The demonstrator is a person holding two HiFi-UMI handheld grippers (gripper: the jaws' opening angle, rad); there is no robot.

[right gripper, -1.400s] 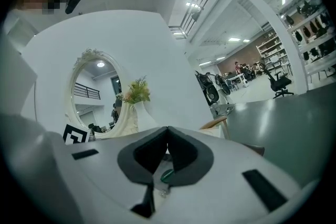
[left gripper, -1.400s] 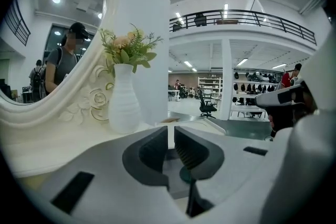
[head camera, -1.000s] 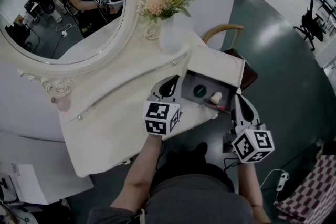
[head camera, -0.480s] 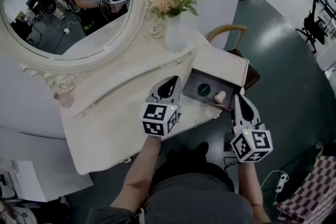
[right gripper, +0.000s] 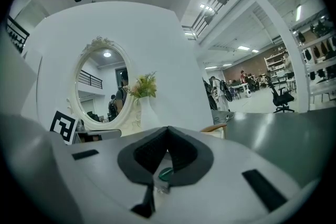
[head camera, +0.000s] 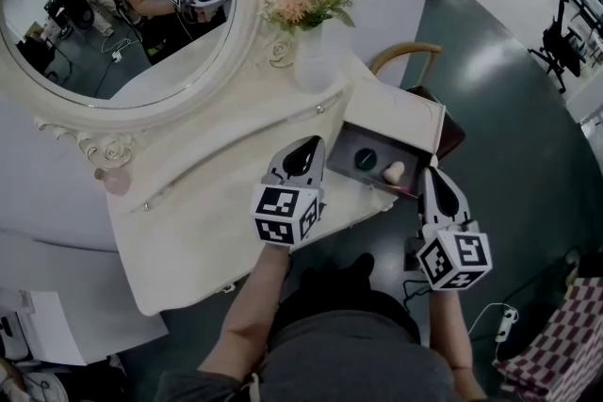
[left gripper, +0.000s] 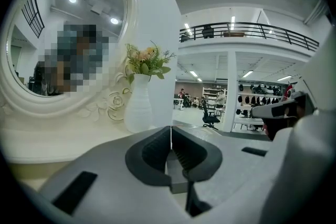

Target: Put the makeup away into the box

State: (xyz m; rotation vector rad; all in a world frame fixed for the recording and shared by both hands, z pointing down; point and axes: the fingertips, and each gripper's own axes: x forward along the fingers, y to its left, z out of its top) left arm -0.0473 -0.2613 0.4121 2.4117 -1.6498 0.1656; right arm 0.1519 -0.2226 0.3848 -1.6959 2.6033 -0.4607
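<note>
Black-and-white square markers (head camera: 281, 214) pattern the left gripper (head camera: 305, 148) and right gripper (head camera: 433, 176).

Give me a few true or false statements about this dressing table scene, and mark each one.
1. The box is open, with a round dark green item and a pale sponge lying inside. True.
2. The left gripper has its jaws wide apart. False: the jaws are together, with nothing between them.
3. The right gripper holds the pale sponge. False: its jaws are together, and the sponge lies in the box.
4. A vase of flowers stands upright on the table beside the oval mirror. True.
</note>
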